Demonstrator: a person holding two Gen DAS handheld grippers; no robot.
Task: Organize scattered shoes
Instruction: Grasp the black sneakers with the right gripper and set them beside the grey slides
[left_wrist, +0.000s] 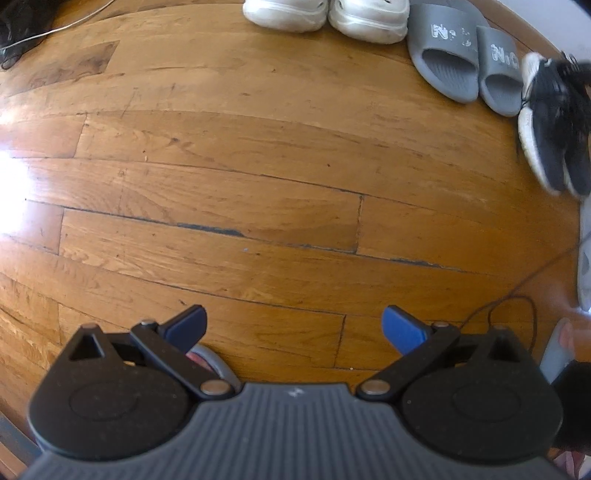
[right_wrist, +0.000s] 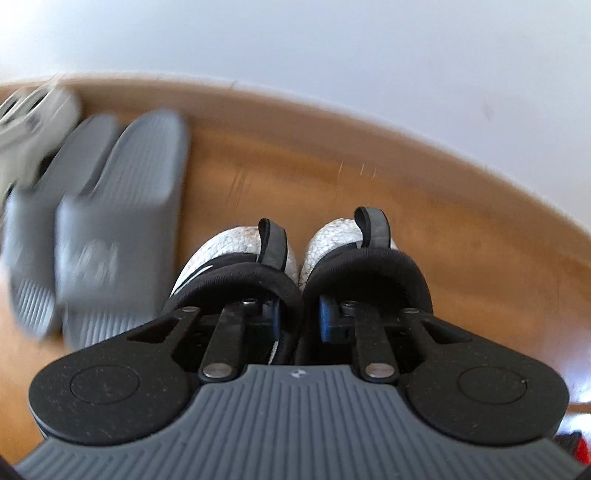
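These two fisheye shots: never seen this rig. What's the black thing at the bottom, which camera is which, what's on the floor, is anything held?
No robot here: a person holds a two-finger gripper in each hand, with a camera on each that looks along the fingers. The black shape at the bottom is the gripper itself.

Left wrist view: the left gripper stands open over bare wood floor, holding nothing. Along the wall sit white shoes, grey slides and black sneakers.

Right wrist view: the right gripper is shut on the inner collars of the two black sneakers, pinching both together. The slides lie beside them, blurred.
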